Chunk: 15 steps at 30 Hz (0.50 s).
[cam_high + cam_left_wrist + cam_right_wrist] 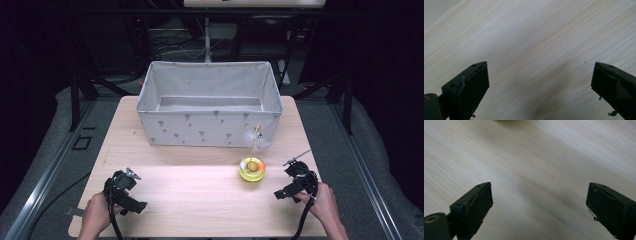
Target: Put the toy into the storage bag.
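Two tools, left tool (125, 192) and right tool (295, 182), both gaping wide and empty over bare tabletop (200, 190). Yellow toy (252, 168) just left of right tool, near fabric bin (210, 102). Probably best to approach slow, straddle rim, then squeeze.

No readable text, labels, brands or numbers on anything in these views
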{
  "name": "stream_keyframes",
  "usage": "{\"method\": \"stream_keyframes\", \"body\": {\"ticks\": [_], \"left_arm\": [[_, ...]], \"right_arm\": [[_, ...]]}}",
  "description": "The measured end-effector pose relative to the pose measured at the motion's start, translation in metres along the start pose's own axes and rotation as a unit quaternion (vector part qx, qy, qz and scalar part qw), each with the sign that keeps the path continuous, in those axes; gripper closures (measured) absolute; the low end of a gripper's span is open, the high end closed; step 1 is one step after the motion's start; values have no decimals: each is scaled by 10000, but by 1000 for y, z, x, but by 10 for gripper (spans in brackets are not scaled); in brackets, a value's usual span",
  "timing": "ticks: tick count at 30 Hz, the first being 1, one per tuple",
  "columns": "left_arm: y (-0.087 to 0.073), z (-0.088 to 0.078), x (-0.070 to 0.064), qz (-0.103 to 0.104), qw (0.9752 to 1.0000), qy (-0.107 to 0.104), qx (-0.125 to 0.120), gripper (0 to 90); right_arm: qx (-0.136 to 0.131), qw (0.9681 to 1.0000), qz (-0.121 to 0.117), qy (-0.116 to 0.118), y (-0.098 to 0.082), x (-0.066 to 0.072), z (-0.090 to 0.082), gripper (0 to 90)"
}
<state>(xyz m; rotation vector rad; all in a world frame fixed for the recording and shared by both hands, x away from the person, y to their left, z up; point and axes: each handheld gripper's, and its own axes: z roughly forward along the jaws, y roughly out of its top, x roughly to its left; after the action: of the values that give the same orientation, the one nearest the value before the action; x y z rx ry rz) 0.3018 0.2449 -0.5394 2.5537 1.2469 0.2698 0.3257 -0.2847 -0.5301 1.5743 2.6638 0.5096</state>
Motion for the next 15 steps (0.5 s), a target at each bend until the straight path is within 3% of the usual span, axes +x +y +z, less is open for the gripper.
{"method": "stream_keyframes", "body": {"ticks": [5, 6, 7, 12, 15], "left_arm": [[1, 1, 0, 18, 10000, -3, 9, 17], [1, 2, -1, 25, 10000, -20, 20, 17], [1, 2, -1, 41, 10000, -13, 30, 18], [1, 2, -2, 77, 9999, -51, 41, 17], [1, 2, -2, 77, 9999, -59, 37, 17]], "right_arm": [[20, 10000, -67, -66, 0, 1, -1, 66], [-140, 9999, 70, -2, 0, 4, 0, 66], [50, 9999, -83, -71, 1, 3, -3, 67], [-1, 9998, -118, -170, 3, 7, -10, 65], [0, 9999, -132, -103, 5, 8, -13, 49]]}}
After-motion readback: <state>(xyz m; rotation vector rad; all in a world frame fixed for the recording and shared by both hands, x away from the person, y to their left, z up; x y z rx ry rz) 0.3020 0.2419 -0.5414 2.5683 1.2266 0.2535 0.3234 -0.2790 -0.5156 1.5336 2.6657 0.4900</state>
